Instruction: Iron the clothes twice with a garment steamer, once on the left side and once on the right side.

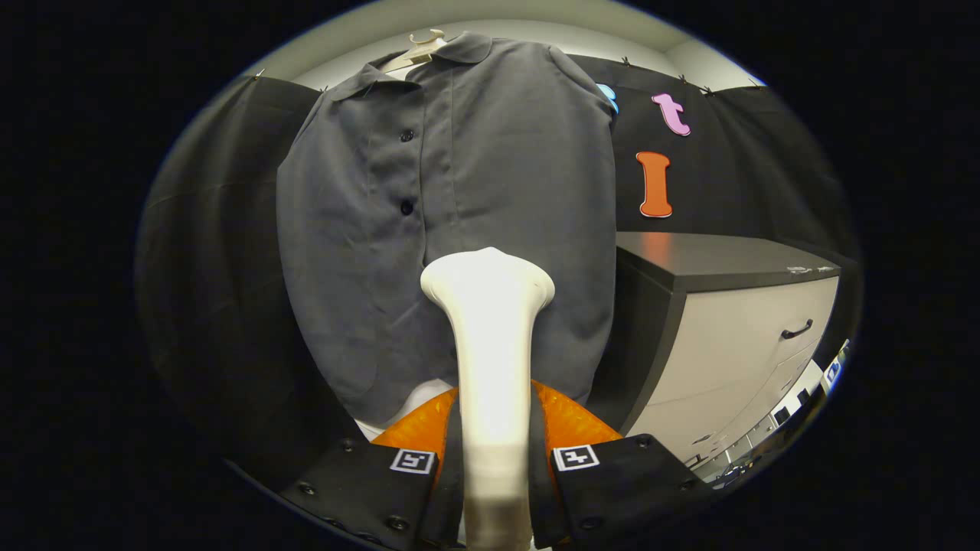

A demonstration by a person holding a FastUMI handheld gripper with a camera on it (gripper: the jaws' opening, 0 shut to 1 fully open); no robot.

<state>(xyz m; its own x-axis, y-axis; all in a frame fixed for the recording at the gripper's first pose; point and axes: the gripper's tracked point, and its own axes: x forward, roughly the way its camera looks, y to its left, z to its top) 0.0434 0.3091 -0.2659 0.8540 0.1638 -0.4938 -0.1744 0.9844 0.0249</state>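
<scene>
Grey woven fabric: a button-front shirt (pixel 459 214) hangs on a pale hanger (pixel 419 47) against the black cloth wall (pixel 207 252) of the booth, its collar at the top and two dark buttons visible down the placket. The hem falls just above the fingers, with a light patch of floor or backing visible beneath its lower edge. A white garment steamer (pixel 490 337) rises between the fingers of the hand-held gripper (pixel 494 459); its shaft is clamped on both sides by the fingers, so the hand-held gripper is narrow and holding the steamer. The flared steamer head lies in front of the lower middle of the shirt, slightly to the right of the button line; whether it touches the cloth cannot be told. Beyond the fingers to the right stands a cabinet (pixel 727 344) with a dark top surface (pixel 712 256) and pale drawer fronts, one bearing a dark handle (pixel 796 330); the drawers are closed and their contents hidden. Small pale objects (pixel 808 268) rest near the far right edge of the surface, too small to identify. The shirt's right edge lies just beside the cabinet's near corner, leaving little room there, while to the left of the shirt the cloth wall hangs unobstructed.
</scene>
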